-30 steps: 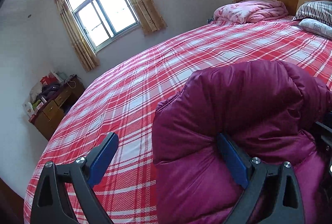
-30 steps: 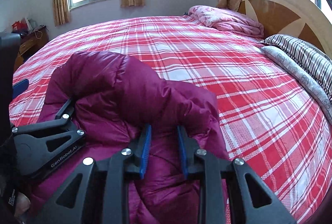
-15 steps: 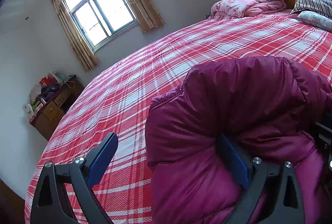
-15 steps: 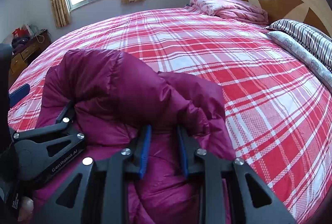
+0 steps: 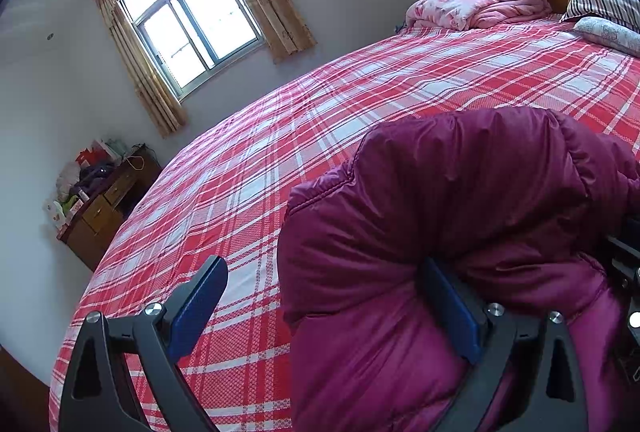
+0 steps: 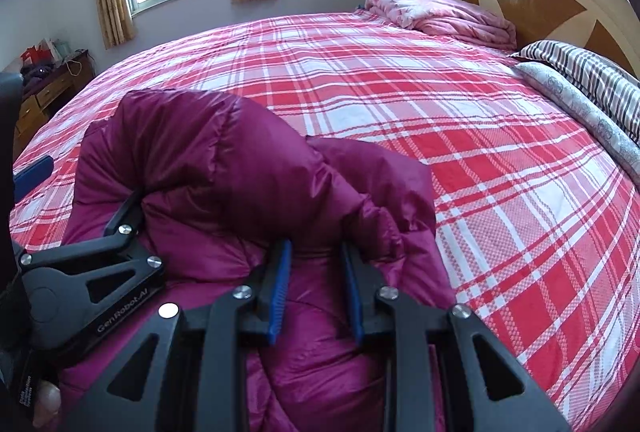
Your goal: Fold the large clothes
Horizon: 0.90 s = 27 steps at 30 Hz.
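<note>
Now the maroon puffer jacket lies bunched on the plaid bed, rolled fold running crosswise just ahead of both tools; right gripper clamps it; left gripper gapes, one finger under.

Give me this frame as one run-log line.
step: fold in progress | jacket: bunched on bed | left tool: open, one finger under jacket | right tool: shut on jacket fold

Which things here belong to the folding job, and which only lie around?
Job: purple padded jacket, left gripper, right gripper, plaid bed.
Lying about: pink quilt, striped pillow, wooden dresser.
</note>
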Motion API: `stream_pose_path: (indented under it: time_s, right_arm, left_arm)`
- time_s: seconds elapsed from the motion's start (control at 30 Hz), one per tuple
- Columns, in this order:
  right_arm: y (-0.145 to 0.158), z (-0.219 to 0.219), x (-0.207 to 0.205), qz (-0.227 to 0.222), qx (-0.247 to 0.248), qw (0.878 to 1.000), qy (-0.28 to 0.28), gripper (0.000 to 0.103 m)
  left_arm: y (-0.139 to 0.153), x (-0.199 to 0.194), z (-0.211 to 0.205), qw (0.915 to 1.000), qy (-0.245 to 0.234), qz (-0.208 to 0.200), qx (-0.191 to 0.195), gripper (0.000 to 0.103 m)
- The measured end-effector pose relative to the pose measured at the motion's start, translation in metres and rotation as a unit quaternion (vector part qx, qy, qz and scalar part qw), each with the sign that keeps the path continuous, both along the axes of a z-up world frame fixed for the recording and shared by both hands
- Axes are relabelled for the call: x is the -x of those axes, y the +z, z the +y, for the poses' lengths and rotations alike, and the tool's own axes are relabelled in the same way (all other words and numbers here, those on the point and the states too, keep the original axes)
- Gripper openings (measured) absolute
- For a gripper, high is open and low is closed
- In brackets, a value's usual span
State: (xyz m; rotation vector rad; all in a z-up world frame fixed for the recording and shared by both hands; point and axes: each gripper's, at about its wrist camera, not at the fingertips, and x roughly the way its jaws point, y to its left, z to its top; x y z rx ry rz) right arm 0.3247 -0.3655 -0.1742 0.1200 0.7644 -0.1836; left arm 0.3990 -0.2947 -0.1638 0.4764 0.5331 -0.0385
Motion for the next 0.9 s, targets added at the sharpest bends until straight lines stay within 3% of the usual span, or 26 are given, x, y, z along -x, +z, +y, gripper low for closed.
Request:
stream_pose_path:
  time_s: [0.9]
  right_arm:
    - [-0.0004,0.0011,-0.0009,0.002,0.008,1.0,-0.001,0.028]
  left_arm:
    - [-0.0007,-0.0006,-0.0004,1.0,0.001,-0.001,-0.001,0.098]
